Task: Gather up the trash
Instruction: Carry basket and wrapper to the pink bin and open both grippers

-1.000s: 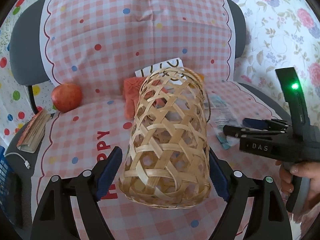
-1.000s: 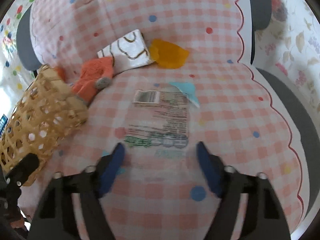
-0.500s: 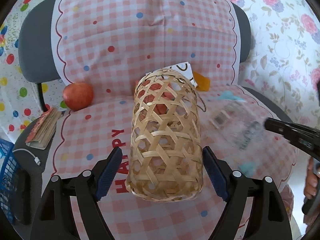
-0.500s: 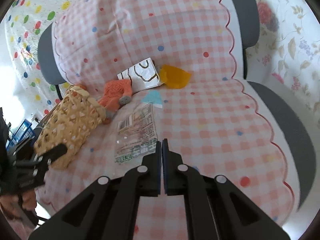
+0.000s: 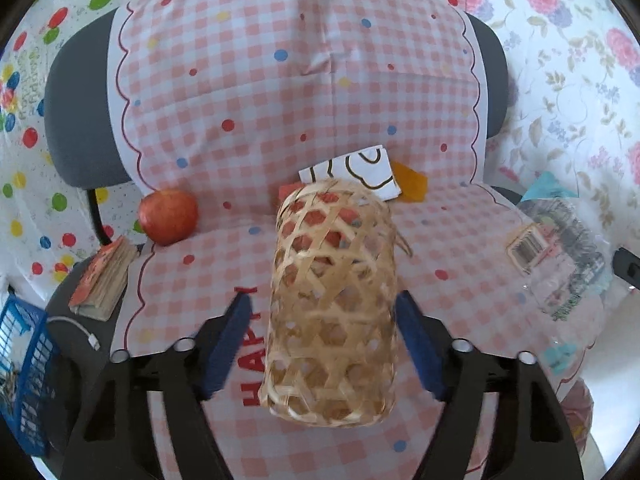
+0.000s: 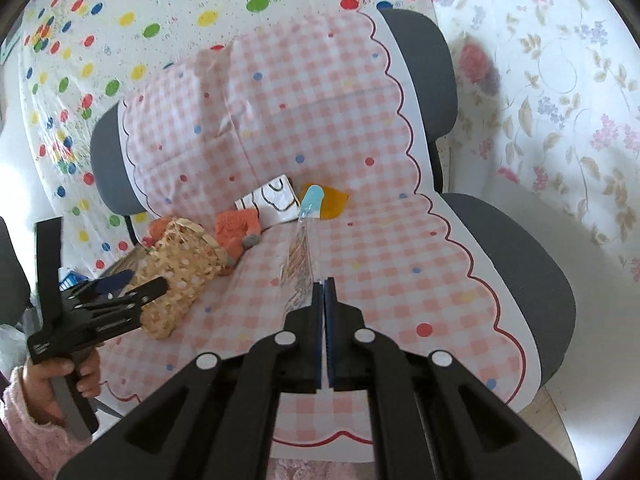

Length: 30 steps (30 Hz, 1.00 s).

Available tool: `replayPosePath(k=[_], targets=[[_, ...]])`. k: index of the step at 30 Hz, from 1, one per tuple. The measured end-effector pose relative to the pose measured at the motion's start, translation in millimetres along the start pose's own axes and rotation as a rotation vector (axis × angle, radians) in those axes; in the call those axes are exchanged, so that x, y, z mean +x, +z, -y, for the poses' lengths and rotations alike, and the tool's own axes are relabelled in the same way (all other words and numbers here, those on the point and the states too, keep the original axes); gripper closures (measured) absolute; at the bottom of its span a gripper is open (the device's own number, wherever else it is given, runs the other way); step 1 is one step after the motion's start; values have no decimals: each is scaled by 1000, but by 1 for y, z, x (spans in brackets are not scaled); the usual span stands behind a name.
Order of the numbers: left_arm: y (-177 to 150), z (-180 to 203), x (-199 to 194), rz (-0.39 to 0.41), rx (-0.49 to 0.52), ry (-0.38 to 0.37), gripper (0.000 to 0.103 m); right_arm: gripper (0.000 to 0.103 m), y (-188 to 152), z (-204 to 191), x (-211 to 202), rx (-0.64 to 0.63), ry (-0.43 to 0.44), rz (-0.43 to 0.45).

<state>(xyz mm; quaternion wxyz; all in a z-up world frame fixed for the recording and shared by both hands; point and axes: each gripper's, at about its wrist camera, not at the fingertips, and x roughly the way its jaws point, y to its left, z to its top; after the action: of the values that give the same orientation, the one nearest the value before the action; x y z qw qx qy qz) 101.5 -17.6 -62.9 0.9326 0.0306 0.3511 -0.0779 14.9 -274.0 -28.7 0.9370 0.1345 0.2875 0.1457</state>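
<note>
A woven bamboo basket [image 5: 332, 320] lies on its side on the pink checked chair seat [image 5: 200, 280]. It sits between the jaws of my left gripper [image 5: 326, 340], which are closing around it; a small gap still shows at the left pad [image 5: 228, 340]. My right gripper [image 6: 323, 284] is shut on a clear printed plastic wrapper [image 6: 304, 248], seen edge-on and held up off the seat. In the left wrist view the wrapper [image 5: 560, 248] hangs in the air at the right, beside the right gripper's tip [image 5: 628, 268]. A hand holds the left gripper [image 6: 136, 284].
At the seat's back lie a white patterned packet [image 5: 356, 172], an orange scrap [image 5: 410, 186] and an orange knitted toy [image 6: 236, 228]. A red apple [image 5: 168, 216] and a booklet [image 5: 104, 280] sit at the left. A blue crate [image 5: 20, 364] stands beside the chair.
The right gripper shut on the wrapper and lifted it off the seat, up and to the right. The left jaws have narrowed around the basket, which now lies straighter between them.
</note>
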Motion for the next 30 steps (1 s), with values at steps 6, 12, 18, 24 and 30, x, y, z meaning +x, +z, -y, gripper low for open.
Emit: replayPosePath(k=[6, 12, 18, 24, 30], targets=[[4, 3, -2, 4, 8, -23, 57, 102, -3, -4, -14, -18, -6, 20], [-2, 18, -28, 36, 63, -28, 70, 102, -8, -4, -29, -36, -24, 42], [3, 15, 0, -46, 91, 9, 12, 102, -12, -4, -32, -32, -18, 40], [8, 17, 23, -82, 98, -4, 15, 102, -13, -2, -27, -25, -6, 24], [8, 18, 25, -74, 64, -28, 33, 102, -14, -8, -22, -36, 0, 15]])
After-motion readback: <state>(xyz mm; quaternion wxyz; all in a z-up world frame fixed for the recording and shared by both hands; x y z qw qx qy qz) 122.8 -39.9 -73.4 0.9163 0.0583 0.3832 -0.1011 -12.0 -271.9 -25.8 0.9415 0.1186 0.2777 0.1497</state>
